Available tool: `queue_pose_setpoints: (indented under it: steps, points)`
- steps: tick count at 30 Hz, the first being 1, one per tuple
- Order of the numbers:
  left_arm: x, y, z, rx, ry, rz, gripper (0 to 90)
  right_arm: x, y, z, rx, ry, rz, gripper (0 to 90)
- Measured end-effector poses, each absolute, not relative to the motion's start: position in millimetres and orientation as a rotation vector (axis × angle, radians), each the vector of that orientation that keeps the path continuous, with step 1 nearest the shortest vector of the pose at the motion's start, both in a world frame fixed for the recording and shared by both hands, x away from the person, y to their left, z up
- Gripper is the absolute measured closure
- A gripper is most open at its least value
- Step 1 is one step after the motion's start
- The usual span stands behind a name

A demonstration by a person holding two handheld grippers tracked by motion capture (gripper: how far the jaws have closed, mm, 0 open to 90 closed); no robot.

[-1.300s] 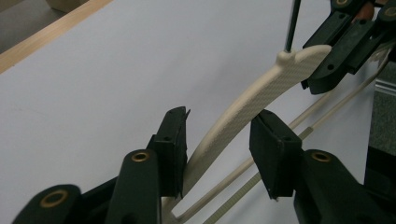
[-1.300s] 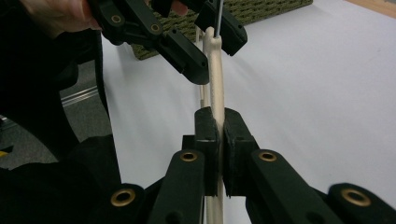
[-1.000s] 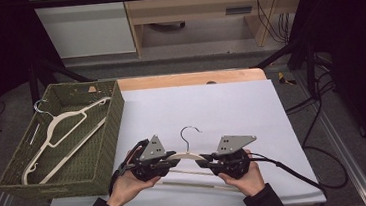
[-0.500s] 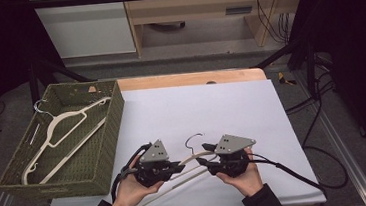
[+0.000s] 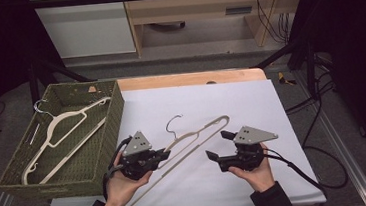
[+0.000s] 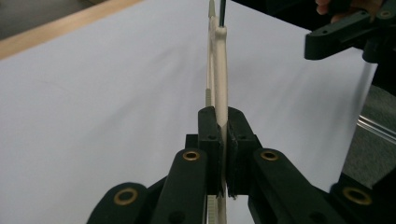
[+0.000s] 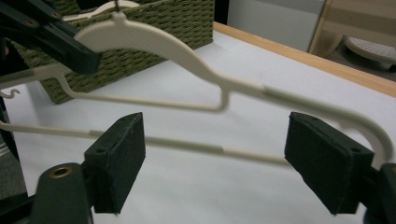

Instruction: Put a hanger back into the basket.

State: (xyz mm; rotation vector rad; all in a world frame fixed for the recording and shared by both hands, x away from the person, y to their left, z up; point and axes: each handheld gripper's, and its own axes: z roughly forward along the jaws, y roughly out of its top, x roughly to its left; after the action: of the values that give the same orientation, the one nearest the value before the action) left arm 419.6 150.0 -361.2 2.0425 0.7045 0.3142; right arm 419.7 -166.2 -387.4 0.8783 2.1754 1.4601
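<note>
At the far left of the table (image 5: 196, 102) stands a green wicker basket (image 5: 114, 116) with one cream hanger (image 5: 58, 136) already lying inside. Just right of it, your left tongs (image 5: 164, 155) are clenched on the shoulder of a second cream hanger (image 5: 196, 134), lifting it off the white sheet with its wire hook pointing away from you. Farther right, your right tongs (image 5: 216, 147) have just been opening and now stand released, nothing pressed between the pads. You appear to be mid-transfer: the next move likely calls for swinging the hanger left over the basket rim one-handed, keeping the long bar from snagging.
</note>
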Motion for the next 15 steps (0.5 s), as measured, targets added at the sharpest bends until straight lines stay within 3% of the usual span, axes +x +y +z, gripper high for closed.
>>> queue_pose_setpoints:
  steps: [15]
  points:
    - [424.2,195.7,-297.2,1.944,0.688,0.408,86.6,418.6,-210.8,-386.5,1.032,2.075,1.493,4.4]
